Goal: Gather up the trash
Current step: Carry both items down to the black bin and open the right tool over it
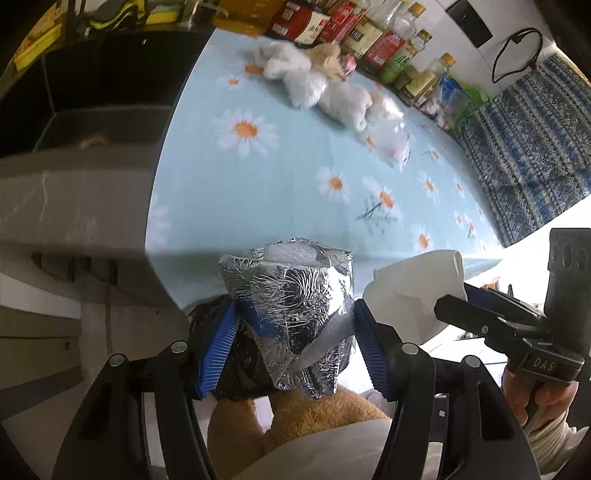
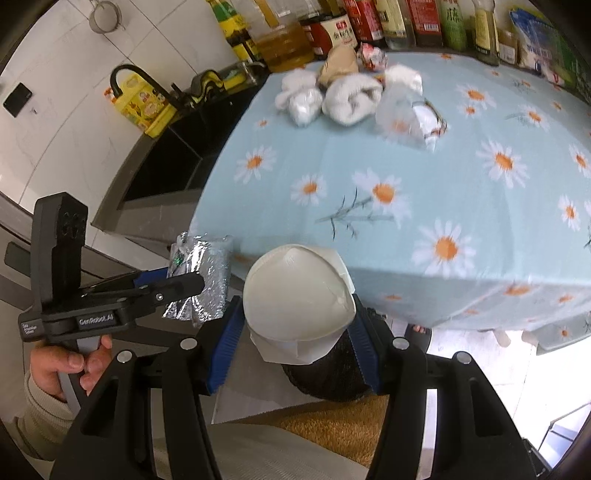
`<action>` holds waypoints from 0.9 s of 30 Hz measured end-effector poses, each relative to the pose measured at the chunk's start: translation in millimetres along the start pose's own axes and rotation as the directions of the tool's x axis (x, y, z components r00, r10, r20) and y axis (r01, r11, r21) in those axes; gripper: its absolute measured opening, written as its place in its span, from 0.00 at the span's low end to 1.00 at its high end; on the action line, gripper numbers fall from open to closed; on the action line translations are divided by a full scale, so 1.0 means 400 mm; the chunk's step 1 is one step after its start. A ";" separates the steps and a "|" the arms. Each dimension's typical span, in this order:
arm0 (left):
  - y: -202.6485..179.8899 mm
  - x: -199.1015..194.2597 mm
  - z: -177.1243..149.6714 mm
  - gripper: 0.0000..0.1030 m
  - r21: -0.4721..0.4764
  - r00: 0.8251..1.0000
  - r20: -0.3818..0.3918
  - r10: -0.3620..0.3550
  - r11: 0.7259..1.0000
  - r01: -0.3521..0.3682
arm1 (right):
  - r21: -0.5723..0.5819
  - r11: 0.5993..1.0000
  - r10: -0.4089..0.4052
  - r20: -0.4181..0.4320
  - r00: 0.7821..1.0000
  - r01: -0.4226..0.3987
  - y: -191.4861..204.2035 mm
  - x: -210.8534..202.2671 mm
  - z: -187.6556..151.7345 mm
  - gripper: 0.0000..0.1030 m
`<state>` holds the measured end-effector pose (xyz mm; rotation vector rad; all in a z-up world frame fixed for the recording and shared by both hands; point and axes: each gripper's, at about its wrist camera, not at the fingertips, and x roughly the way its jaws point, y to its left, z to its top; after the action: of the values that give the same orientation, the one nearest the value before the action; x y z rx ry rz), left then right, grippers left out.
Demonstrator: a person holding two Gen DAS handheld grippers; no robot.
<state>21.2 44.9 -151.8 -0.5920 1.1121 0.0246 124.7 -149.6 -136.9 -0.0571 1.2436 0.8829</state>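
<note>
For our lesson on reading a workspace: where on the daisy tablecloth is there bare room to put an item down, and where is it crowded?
The daisy tablecloth lies bare from its near edge back to the clear plastic bag, and along the sink side. It is crowded at the far end: crumpled white tissues and wrappers lie in a heap just in front of the row of bottles.

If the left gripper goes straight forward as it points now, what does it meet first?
The left gripper, shut on foil trash, would probably pass over bare daisy tablecloth and first meet the crumpled white tissues; height is unclear.

Crinkled glossy foil wad point(image 1: 295, 310); matt paper cup point(image 2: 299, 295)
</note>
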 end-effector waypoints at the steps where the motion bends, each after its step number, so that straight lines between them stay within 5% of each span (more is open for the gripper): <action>1: 0.007 0.006 -0.010 0.59 -0.005 1.000 -0.010 0.002 1.000 -0.002 | 0.002 1.000 0.000 -0.005 1.000 0.000 -0.003 0.005 -0.008 0.55; 22: 0.069 0.214 -0.159 0.59 -0.096 0.963 -0.268 0.006 0.995 -0.033 | 0.121 0.992 -0.008 -0.206 0.979 0.034 -0.089 0.201 -0.092 0.55; 27: 0.073 0.231 -0.155 0.72 -0.109 0.956 -0.292 0.005 0.993 -0.038 | 0.183 0.983 0.044 -0.222 0.974 -0.003 -0.104 0.214 -0.083 0.60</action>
<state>3.1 16.1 -261.7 -0.7010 1.4110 0.0197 127.6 -147.0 -237.4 0.0040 1.5364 0.7948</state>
